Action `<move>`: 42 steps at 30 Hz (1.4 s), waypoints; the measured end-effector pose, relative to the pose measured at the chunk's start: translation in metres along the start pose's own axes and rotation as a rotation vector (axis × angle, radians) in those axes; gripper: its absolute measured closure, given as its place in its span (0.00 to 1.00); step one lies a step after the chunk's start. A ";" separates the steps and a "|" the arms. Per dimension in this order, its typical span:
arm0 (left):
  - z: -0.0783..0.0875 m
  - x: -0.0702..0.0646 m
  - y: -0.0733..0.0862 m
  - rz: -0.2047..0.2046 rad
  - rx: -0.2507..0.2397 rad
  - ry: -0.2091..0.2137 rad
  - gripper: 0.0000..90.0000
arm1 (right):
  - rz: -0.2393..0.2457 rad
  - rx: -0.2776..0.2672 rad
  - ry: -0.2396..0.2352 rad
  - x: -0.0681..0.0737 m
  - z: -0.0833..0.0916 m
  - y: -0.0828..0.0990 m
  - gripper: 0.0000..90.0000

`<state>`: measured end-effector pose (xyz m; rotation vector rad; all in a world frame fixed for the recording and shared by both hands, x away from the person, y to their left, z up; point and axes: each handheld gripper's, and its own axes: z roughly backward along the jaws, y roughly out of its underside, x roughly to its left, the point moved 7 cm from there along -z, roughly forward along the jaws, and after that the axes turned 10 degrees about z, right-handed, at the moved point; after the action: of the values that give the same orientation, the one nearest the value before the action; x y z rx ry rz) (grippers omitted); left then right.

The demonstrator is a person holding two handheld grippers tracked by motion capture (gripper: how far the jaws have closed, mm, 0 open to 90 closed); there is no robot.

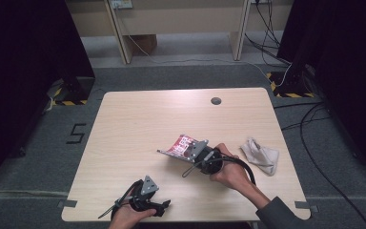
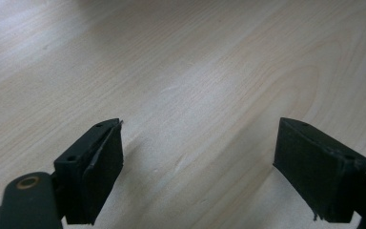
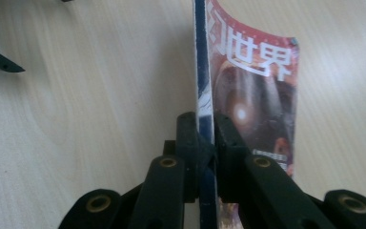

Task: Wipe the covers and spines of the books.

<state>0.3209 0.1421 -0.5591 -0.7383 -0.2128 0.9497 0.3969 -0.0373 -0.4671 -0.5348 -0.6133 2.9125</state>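
A thin magazine with a red cover and white characters hangs just above the middle of the wooden table. My right gripper is shut on its edge. In the right gripper view the two black pads pinch the magazine, whose spine runs straight up between them. My left gripper rests near the table's front edge, held in a hand. Its jaws stand wide apart over bare wood in the left gripper view, with nothing between them.
A crumpled beige cloth lies on the table to the right of my right hand. A round cable hole sits near the far edge. Cables trail over the grey floor at the right.
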 end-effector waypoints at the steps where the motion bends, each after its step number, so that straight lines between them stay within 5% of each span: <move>1: 0.000 0.000 0.000 0.000 0.000 0.000 0.18 | 0.000 0.000 0.000 0.000 0.000 0.000 0.92; 13: 0.000 0.001 0.001 -0.002 0.002 -0.009 0.18 | -0.042 -0.042 -0.084 0.029 -0.028 0.011 0.86; 22: 0.001 0.002 0.000 0.003 -0.006 -0.014 0.18 | -0.117 -0.077 -0.128 0.042 -0.036 0.017 0.78; 42: 0.003 -0.001 0.002 -0.016 -0.007 -0.023 0.18 | -0.123 -0.070 -0.153 0.063 -0.055 0.022 0.64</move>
<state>0.3183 0.1433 -0.5582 -0.7314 -0.2416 0.9427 0.3578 -0.0251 -0.5432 -0.2717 -0.7416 2.8418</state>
